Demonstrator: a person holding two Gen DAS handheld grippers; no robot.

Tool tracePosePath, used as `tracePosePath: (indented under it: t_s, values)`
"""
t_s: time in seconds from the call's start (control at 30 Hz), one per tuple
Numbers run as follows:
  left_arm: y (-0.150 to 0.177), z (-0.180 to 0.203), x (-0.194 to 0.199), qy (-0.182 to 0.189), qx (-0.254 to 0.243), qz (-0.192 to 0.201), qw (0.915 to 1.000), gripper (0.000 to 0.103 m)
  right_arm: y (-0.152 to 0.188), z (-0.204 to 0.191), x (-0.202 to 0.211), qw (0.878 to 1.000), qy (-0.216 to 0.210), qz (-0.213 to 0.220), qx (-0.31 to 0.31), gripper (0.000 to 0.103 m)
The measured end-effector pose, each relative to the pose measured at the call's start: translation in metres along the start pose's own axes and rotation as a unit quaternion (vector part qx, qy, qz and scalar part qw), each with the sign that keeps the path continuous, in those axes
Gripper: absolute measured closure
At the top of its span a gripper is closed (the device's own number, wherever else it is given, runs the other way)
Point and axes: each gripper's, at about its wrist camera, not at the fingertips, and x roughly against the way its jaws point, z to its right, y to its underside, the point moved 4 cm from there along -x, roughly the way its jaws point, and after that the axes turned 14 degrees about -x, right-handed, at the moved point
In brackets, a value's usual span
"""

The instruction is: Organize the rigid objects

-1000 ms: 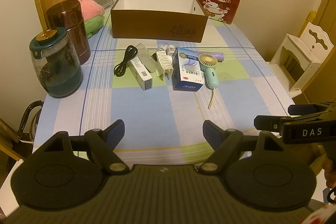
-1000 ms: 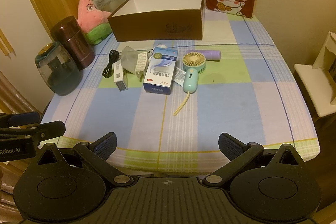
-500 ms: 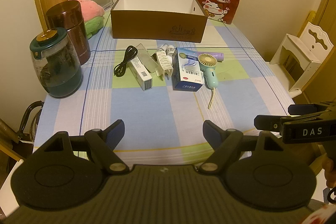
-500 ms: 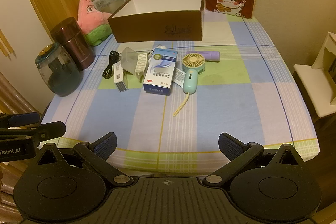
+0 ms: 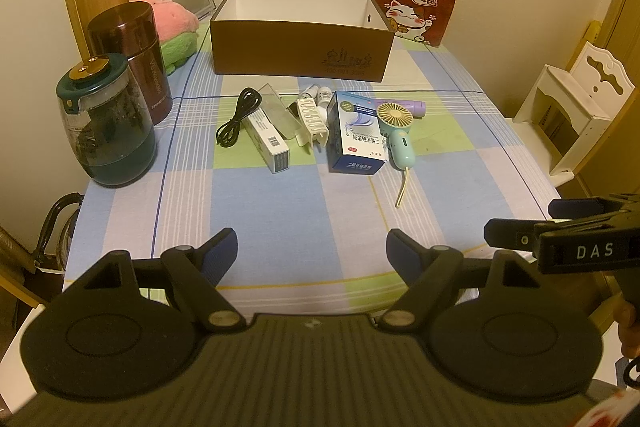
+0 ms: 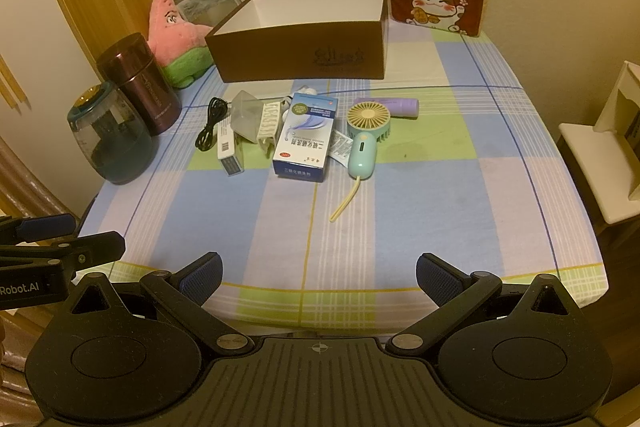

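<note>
Progress so far looks like basically zero, judging from how things lie. The brown open-topped cardboard box with the white inside sits at 12 o'clock on the counter, and as far as the visible part of its interior goes there's nothing in it (the floor of the box is mostly hidden by the front wall, so can't be totally sure).

Everything that presumably needs sorting is bunched in a loose row just in front of the box, around the middle of the checked cloth:
- coiled black cable at the 9 o'clock end
- long white carton with a barcode right beside it
- clear plastic case leaning against a white ribbed plastic piece
- blue-and-white medicine box, touching the mint-green handheld fan with the yellow grille
- lilac cylinder behind the fan, at the 3 o'clock end

The left hand-held gripper has its jaws spread wide apart with nothing between them, hovering at the 6 o'clock edge of the counter, well apart from the clutter. The right hand-held gripper is the same deal: jaws wide, holding nothing, also at the near edge.

So the whole job seems left to do, probably item by item into the box. The fan or medicine box look like the easiest first grabs.
</note>
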Motion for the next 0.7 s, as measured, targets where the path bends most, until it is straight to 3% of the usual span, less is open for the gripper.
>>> tracePosePath:
  t_s: [0.7]
  values:
    - [-0.0038, 0.0035, -0.0027, -0.001, 0.0, -0.001, 1.0, 0.023, -0.0019, -0.0005, -0.0011, 1.0, 0.0, -0.002, -0.001, 0.0]
